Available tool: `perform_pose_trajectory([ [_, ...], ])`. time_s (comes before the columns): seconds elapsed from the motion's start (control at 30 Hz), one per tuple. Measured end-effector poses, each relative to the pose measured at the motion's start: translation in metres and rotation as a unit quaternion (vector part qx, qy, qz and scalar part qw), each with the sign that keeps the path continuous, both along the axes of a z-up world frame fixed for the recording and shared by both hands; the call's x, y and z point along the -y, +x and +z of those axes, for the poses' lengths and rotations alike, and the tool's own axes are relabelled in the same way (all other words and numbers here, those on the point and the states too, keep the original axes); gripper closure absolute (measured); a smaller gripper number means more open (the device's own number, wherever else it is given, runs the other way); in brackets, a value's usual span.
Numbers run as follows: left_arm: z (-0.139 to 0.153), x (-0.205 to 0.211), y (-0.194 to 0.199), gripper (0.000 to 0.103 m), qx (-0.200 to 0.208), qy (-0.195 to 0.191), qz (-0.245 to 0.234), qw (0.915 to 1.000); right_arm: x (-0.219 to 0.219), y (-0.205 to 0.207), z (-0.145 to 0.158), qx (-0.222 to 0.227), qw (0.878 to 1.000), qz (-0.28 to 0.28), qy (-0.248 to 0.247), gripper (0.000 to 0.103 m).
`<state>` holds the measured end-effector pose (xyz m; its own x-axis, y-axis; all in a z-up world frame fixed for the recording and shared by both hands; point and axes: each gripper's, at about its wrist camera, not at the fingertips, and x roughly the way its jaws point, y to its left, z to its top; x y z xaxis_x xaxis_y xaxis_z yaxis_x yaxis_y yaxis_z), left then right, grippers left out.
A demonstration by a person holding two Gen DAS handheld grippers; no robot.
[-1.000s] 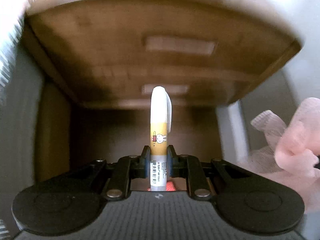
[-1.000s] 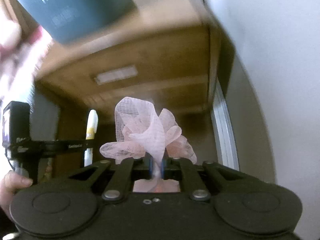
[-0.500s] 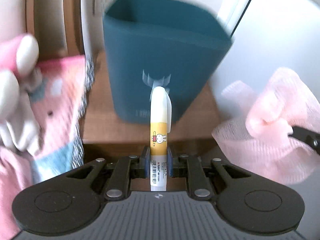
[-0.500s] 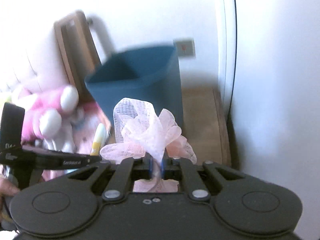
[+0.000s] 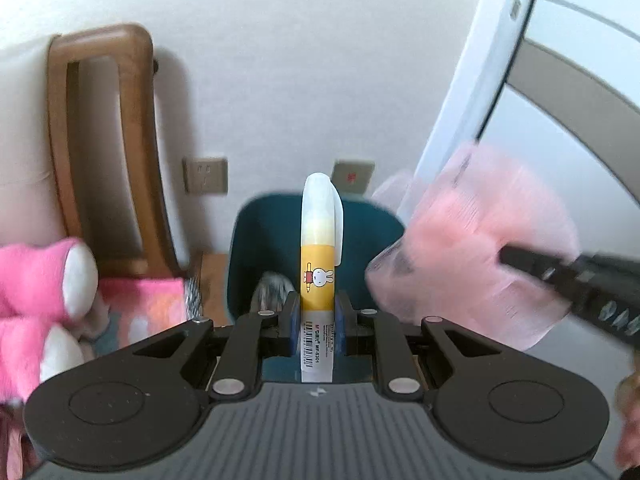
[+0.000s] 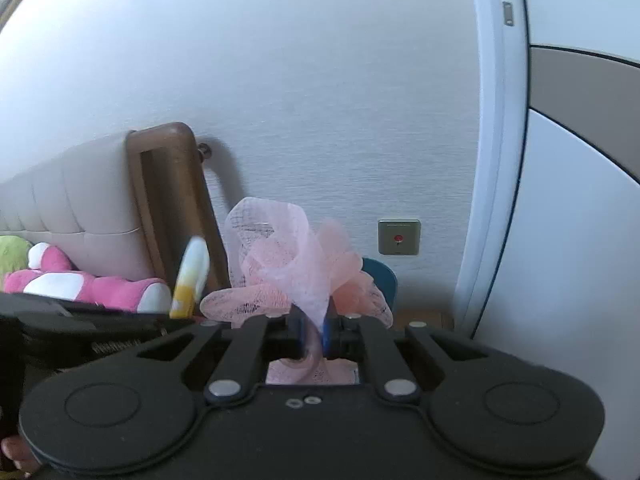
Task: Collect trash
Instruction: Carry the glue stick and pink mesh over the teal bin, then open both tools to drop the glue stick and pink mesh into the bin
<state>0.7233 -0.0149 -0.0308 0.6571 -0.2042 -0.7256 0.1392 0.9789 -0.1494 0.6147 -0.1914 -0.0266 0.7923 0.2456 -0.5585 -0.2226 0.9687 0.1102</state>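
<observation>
We hold a marker (image 5: pixel 318 268) upright in the left gripper (image 5: pixel 317 320), its jaws clamped on the lower barrel so the white cap rises above the fingertips. Beyond it stands the dark teal bin (image 5: pixel 276 248), on a wooden surface by the wall. In the right gripper (image 6: pixel 314 330) the jaws are pinched on a bunch of pink mesh (image 6: pixel 288 268), which fans out above and to both sides of the fingertips. The bin's rim (image 6: pixel 380 276) peeks out behind the mesh. A pink plush toy (image 5: pixel 44 292) lies to the left, beside the wooden headboard (image 5: pixel 100 140).
</observation>
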Motion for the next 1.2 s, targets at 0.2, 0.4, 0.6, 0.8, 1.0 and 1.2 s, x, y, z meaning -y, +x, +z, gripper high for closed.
perform_pose_trajectory([
  [0.2, -0.019, -0.003, 0.053, 0.087, -0.026, 0.005, -0.009, 0.9996, -0.02, 0.044, -0.025, -0.036, 0.999, -0.018, -0.029, 0.097],
  [0.4, -0.067, 0.007, 0.094, 0.087, -0.082, 0.013, -0.027, 0.9962, -0.03, 0.071, -0.061, -0.071, 0.995, -0.03, -0.058, 0.097],
  [0.6, -0.112, 0.018, 0.114, 0.086, -0.122, 0.053, -0.05, 0.9899, -0.03, 0.089, -0.098, -0.127, 0.989, -0.045, -0.055, 0.095],
  [0.8, -0.134, 0.022, 0.123, 0.086, -0.172, 0.069, -0.059, 0.981, -0.039, 0.091, -0.108, -0.148, 0.986, -0.041, -0.06, 0.088],
  [1.0, -0.143, 0.019, 0.127, 0.086, -0.183, 0.072, -0.06, 0.9786, -0.043, 0.092, -0.115, -0.171, 0.981, -0.041, -0.083, 0.081],
  [1.2, -0.139, 0.02, 0.121, 0.073, -0.185, 0.065, -0.063, 0.9786, -0.046, 0.082, -0.109, -0.165, 0.982, -0.03, -0.087, 0.06],
])
